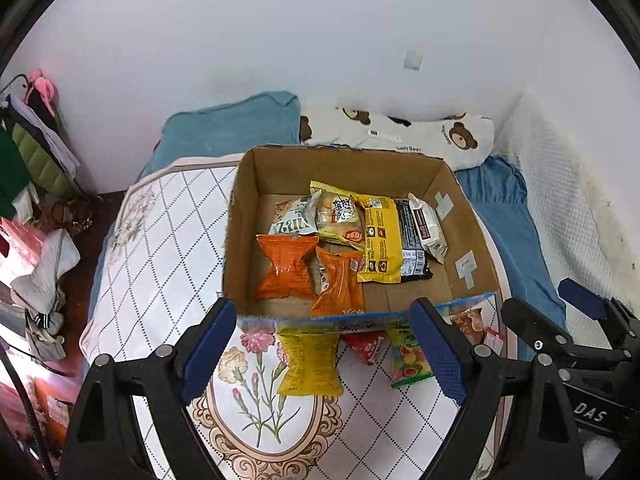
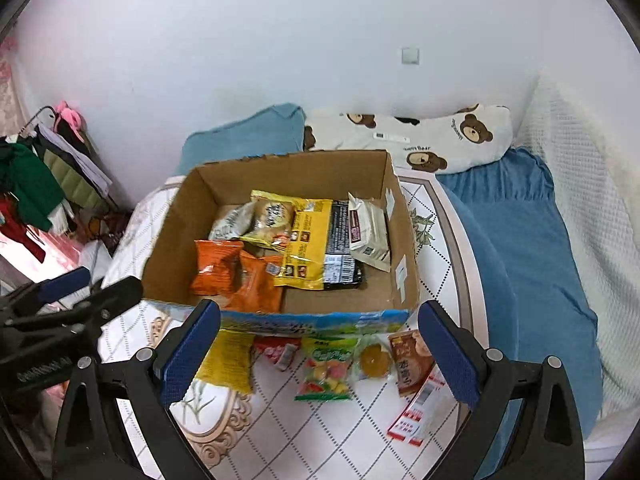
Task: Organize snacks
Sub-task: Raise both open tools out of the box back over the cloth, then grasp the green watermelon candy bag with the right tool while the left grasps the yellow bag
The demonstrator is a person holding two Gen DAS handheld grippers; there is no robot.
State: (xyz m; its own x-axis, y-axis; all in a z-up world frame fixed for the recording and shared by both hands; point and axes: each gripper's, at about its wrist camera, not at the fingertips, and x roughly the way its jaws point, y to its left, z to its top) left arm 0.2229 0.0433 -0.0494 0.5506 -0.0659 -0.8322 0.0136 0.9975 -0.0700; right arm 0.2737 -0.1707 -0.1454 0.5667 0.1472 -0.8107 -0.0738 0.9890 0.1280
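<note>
A cardboard box (image 1: 248, 216) (image 2: 168, 236) stands on a round patterned table (image 1: 168, 240) (image 2: 320, 432). Inside lie two orange packets (image 1: 286, 266) (image 2: 216, 266), a yellow packet (image 1: 380, 240) (image 2: 306, 240), a bun packet (image 1: 338, 212) and a white packet (image 1: 428, 226) (image 2: 368, 232). In front of the box lie a yellow bag (image 1: 310, 362) (image 2: 228, 362), a fruit-candy bag (image 1: 408, 356) (image 2: 326, 372), a red packet (image 1: 366, 344) (image 2: 278, 350), a round cake packet (image 2: 374, 360) and a brown box (image 2: 412, 360). My left gripper (image 1: 324, 354) and right gripper (image 2: 318, 356) both hang open above them, holding nothing.
The table sits on a bed with a blue blanket (image 2: 532, 248) and a bear-print pillow (image 2: 432, 140) against the white wall. Clothes hang on a rack (image 2: 44, 168) at the left. A red-and-white leaflet (image 2: 416, 412) lies near the table's right edge.
</note>
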